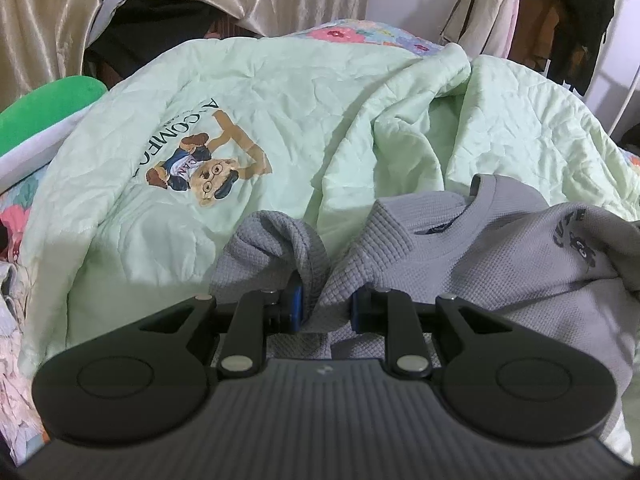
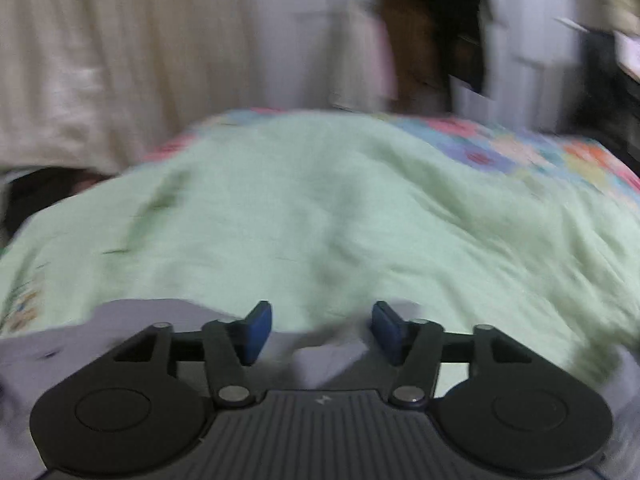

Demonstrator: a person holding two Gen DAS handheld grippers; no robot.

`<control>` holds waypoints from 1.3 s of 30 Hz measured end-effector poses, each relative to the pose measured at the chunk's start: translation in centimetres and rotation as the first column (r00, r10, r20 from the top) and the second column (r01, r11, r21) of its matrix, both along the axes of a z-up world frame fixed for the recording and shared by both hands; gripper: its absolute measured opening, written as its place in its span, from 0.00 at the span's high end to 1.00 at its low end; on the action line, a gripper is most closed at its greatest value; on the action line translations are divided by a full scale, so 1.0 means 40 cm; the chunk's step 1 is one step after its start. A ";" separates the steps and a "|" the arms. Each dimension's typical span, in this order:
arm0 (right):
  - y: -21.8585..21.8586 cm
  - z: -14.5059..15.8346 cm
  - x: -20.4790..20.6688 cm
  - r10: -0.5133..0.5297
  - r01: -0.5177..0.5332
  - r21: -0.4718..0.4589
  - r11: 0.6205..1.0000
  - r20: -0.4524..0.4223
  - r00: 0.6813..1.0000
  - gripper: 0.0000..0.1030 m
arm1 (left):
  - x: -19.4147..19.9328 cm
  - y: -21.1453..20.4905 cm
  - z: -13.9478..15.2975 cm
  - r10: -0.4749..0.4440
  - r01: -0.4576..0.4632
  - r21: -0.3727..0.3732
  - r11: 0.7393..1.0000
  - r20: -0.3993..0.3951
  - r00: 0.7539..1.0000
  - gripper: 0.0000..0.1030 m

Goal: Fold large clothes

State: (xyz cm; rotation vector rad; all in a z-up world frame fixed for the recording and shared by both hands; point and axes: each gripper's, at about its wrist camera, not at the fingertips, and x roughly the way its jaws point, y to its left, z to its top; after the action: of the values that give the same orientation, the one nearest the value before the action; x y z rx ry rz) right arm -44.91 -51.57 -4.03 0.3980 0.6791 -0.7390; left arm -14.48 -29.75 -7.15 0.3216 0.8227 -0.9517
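A grey waffle-knit shirt (image 1: 472, 264) with a dark chest print lies crumpled on a pale green quilt (image 1: 280, 92) that bears a teddy-bear picture. My left gripper (image 1: 326, 304) is shut on a bunched fold of the shirt near its shoulder, and the cloth fills the gap between the blue pads. In the blurred right wrist view, my right gripper (image 2: 322, 330) stands open just above the grey shirt (image 2: 328, 360), with nothing pinched between its blue pads (image 2: 260, 328). The green quilt (image 2: 320, 208) spreads out beyond it.
A floral bedsheet (image 1: 360, 32) shows under the quilt's far edge. Cream curtains (image 1: 60, 8) hang at the back left, and a rack of hanging clothes (image 1: 560, 20) stands at the back right. A green item (image 1: 44, 104) sits at the left.
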 end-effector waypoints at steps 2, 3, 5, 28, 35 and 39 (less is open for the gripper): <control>0.014 -0.014 0.065 0.177 -0.176 0.016 0.984 -0.061 0.982 0.12 | -0.005 -0.002 -0.004 -0.009 0.009 0.002 1.000 0.014 1.000 0.80; 0.019 -0.028 0.099 0.236 -0.235 0.027 0.972 -0.107 0.966 0.12 | -0.008 -0.003 -0.006 -0.013 0.013 0.003 1.000 0.021 1.000 0.80; 0.009 -0.062 0.152 0.276 -0.269 0.066 0.961 -0.161 0.948 0.15 | -0.016 0.002 -0.009 -0.019 0.019 -0.004 1.000 0.028 0.999 0.80; -0.123 0.158 0.555 0.145 -0.187 0.122 0.975 0.293 0.945 0.51 | 0.347 0.014 0.084 0.428 -0.430 -0.100 0.897 -0.036 0.903 0.68; 0.015 0.042 0.246 0.173 -0.193 0.228 0.954 0.107 0.979 0.42 | 0.229 0.096 0.027 0.215 -0.216 0.060 0.974 0.030 0.976 0.52; 0.071 0.004 0.053 0.111 -0.128 0.290 0.948 0.074 0.991 0.32 | 0.087 0.035 0.092 -0.052 0.051 0.050 0.997 0.016 0.999 0.27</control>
State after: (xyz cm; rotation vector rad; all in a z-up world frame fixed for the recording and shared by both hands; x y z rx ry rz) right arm -42.80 -48.74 -3.88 0.6420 0.7558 -0.5093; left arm -10.99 -28.33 -3.47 0.3946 0.8268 -0.9763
